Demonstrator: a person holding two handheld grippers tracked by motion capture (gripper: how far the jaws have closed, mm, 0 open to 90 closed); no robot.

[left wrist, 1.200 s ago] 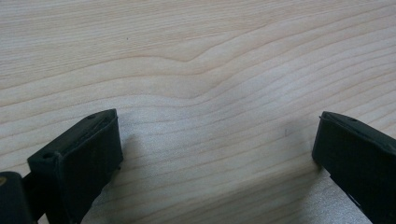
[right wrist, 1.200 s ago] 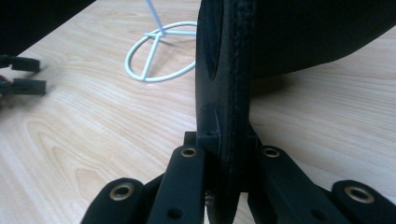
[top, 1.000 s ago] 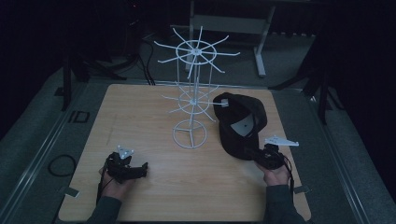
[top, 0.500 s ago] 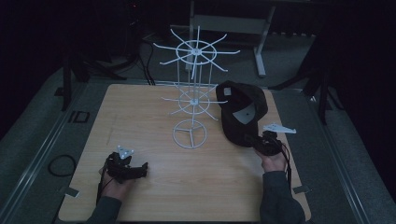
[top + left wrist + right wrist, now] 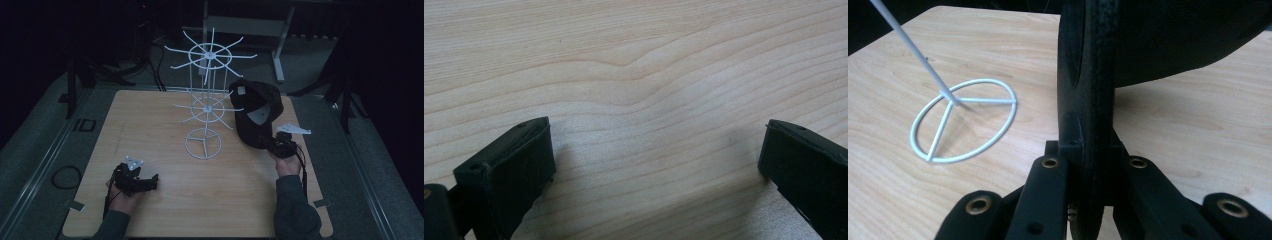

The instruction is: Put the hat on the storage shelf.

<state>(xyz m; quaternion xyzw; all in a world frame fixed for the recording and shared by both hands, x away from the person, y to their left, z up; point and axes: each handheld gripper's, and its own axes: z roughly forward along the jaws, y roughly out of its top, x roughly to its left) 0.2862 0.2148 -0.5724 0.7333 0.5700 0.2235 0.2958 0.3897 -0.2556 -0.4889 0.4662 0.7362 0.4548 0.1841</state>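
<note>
High view was dim: the black cap [image 5: 256, 112] sat right of centre, lifted beside the white wire rack [image 5: 205, 105], its brim end hidden behind the right gripper [image 5: 278, 146]. Right gripper view showed those jaws clamped on the brim, crown cut off at the top edge. Left gripper [image 5: 137, 181], lower left, jaws apart over bare wooden table [image 5: 649, 60].
</note>
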